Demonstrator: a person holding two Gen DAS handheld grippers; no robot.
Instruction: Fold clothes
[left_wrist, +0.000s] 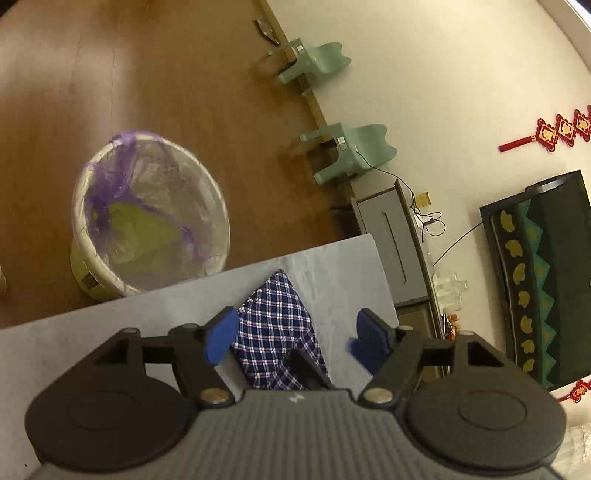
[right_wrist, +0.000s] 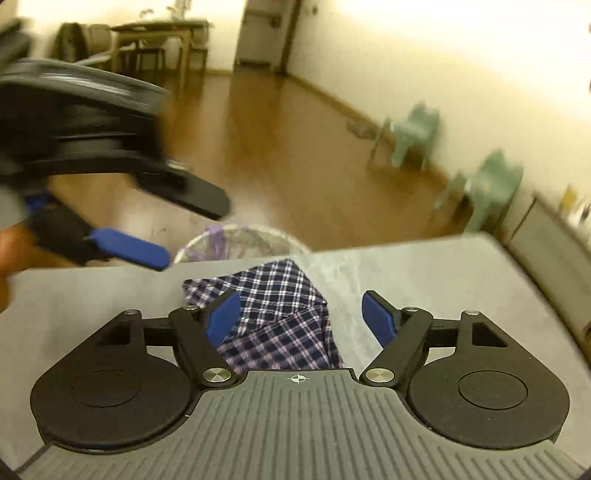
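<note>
A navy and white plaid garment (left_wrist: 273, 321) lies bunched on the grey table (left_wrist: 92, 343), its folded corner pointing toward the far edge. My left gripper (left_wrist: 295, 338) hovers over it, open, the cloth showing between the blue pads (left_wrist: 221, 336) with nothing pinched. In the right wrist view the same garment (right_wrist: 277, 306) lies under my right gripper (right_wrist: 300, 317), which is open too, one layer lapped over another. The left gripper (right_wrist: 190, 232) appears blurred at the upper left, raised above the table's far left edge, fingers apart.
A round bin with a purple-edged liner (left_wrist: 147, 214) stands on the wooden floor just past the table's far edge. Two green plastic chairs (left_wrist: 351, 155) and a grey cabinet (left_wrist: 391, 243) line the wall. A dark screen (left_wrist: 535, 280) sits at the right.
</note>
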